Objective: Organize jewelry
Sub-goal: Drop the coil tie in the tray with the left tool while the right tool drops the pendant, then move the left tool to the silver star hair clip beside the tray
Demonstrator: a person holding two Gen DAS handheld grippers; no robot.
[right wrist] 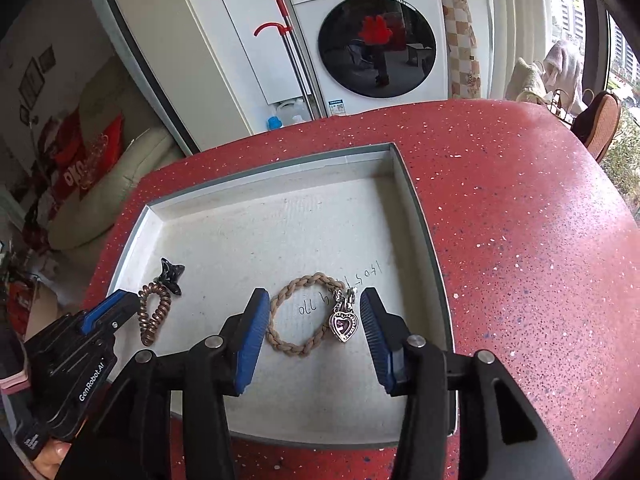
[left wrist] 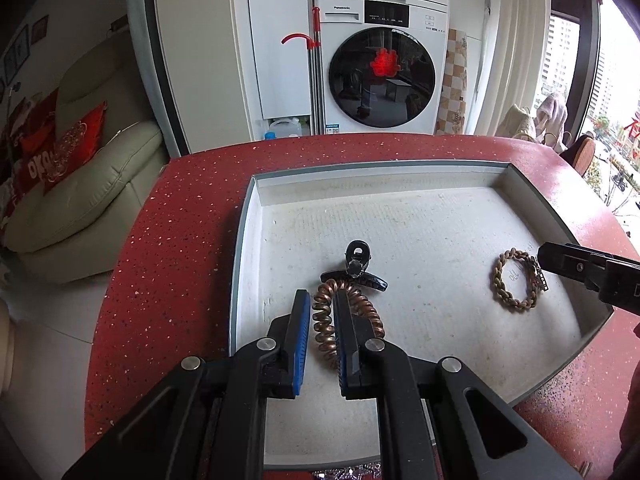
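The braided bracelet [right wrist: 299, 314] lies flat in the tray [right wrist: 420, 216] between the right gripper's [right wrist: 311, 320] spread jaws, apparently let go. At nine o'clock, the left gripper [left wrist: 322, 308] pinches the coil tie [left wrist: 325, 322] beside the clip [left wrist: 356, 268].

The left gripper [left wrist: 322, 312] is clamped nearly closed, tilted downward; the right gripper [right wrist: 314, 312] gapes apart.

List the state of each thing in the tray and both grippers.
Coil tie: lying in the tray, pinched at one side.
Hair claw: lying at the coil tie's far end.
Braided bracelet: flat in the tray, heart charm attached, free.
Left gripper: shut on coil tie.
Right gripper: jaws open, either side of the bracelet.
Tray: on the counter.
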